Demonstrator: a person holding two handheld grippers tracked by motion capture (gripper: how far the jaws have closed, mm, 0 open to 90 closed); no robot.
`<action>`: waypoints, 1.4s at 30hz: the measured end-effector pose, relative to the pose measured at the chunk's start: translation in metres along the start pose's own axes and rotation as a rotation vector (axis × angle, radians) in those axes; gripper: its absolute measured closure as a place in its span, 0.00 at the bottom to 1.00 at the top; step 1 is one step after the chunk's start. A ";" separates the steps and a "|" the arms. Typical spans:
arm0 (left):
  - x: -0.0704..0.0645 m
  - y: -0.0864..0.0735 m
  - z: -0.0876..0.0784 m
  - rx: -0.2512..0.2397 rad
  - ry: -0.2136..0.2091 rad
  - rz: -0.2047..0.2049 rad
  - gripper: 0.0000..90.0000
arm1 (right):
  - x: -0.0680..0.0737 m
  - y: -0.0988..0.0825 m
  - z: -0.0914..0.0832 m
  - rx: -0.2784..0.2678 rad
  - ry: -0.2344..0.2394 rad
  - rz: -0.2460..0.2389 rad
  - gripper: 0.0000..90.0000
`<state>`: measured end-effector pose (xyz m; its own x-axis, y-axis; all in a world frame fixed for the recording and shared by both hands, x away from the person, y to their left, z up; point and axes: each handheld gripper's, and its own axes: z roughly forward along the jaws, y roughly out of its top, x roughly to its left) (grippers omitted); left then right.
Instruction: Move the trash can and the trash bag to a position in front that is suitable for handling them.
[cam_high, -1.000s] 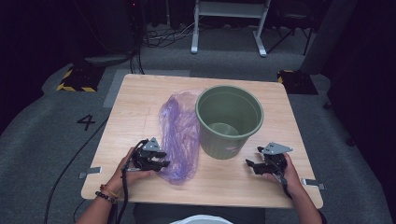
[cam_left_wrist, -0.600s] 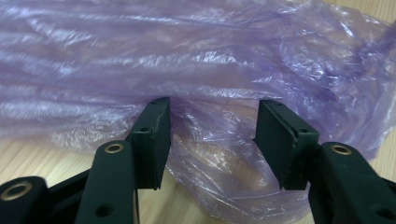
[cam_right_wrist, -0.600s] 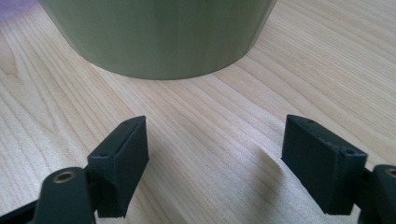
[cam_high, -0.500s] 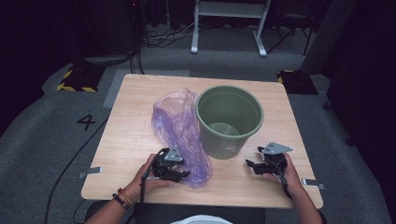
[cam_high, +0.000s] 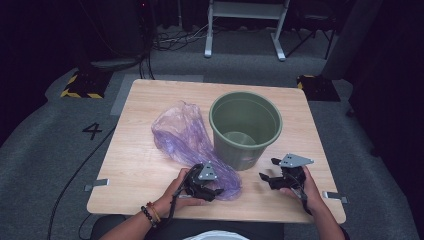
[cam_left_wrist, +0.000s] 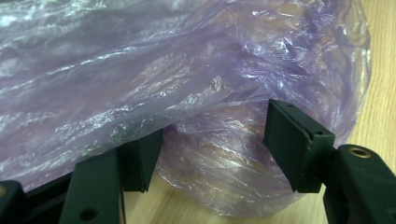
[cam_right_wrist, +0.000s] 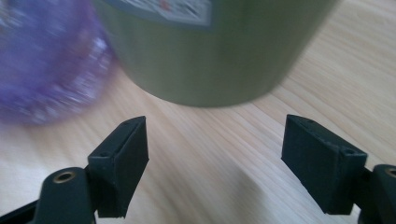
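At the tabletop's (cam_high: 150, 170) near edge, I have the left gripper (cam_high: 212, 191) at the near end of the purple bag (cam_high: 182, 135), which lies crumpled just left of the green bin (cam_high: 245, 127), touching its base. Left jaws have just been opening; they stand spread with film between them, pads not pressing. I judge this a regrip, hunting the bag's mouth for lining the bin. Right gripper (cam_high: 267, 177) waits near the bin's right, jaws spread, empty, likely to steady it.
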<state>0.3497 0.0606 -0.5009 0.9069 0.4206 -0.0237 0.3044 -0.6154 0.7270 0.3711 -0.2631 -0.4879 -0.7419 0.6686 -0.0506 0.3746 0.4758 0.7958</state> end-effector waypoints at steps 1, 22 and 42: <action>-0.002 0.001 0.002 -0.006 0.001 0.006 0.42 | 0.004 0.002 -0.001 -0.006 0.008 -0.004 0.26; -0.016 0.018 0.020 0.017 -0.008 0.035 0.22 | 0.042 0.017 0.002 -0.051 0.198 -0.040 0.28; 0.004 -0.008 -0.057 -0.071 0.019 0.038 0.18 | 0.042 0.005 0.022 0.060 0.187 -0.102 0.93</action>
<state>0.3340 0.1050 -0.4674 0.9115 0.4110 0.0176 0.2477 -0.5825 0.7742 0.3540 -0.2199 -0.4995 -0.8658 0.5003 -0.0119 0.3203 0.5723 0.7549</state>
